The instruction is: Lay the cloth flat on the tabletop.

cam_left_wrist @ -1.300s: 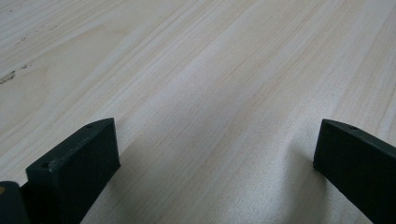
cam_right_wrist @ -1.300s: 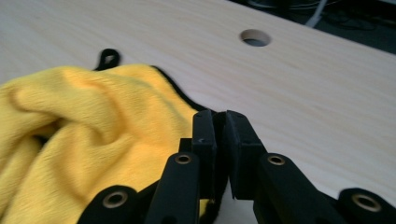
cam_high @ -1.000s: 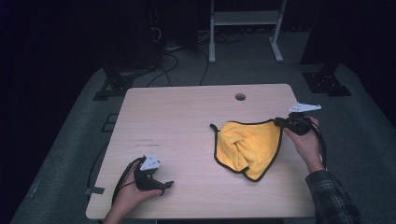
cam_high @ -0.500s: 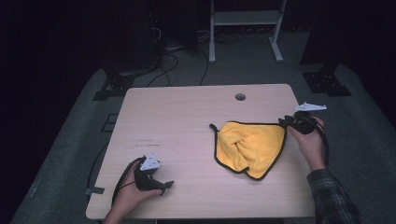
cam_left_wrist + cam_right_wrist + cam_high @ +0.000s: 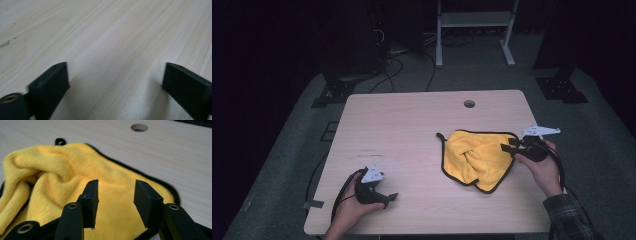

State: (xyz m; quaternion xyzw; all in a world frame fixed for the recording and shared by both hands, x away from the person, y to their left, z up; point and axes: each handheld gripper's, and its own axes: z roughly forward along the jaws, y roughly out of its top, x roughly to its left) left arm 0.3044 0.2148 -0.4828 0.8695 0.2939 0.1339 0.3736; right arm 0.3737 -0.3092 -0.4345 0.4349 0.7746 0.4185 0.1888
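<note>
- The wooden table (image 5: 412, 130) carries a crumpled yellow microfibre cloth (image 5: 474, 157) with black edging on its right half.
- The right gripper (image 5: 510, 145) hovers over the cloth's right edge; its jaws have just been opening, parted, nothing clamped.
- The left gripper (image 5: 388, 198) rests near the front left, jaws wide apart over bare wood.

This looks like a lab or recording room set up for tests. A plain pale wooden counter (image 5: 412, 130) with a round cable hole (image 5: 469, 104) stands alone on grey carpet (image 5: 287, 165), with the surroundings kept dark. Loose cables (image 5: 407, 55) trail across the floor at the far side, beside the white legs of a stand (image 5: 472, 30). Black metal bases (image 5: 562, 87) of stands sit left and right of the counter.
</note>
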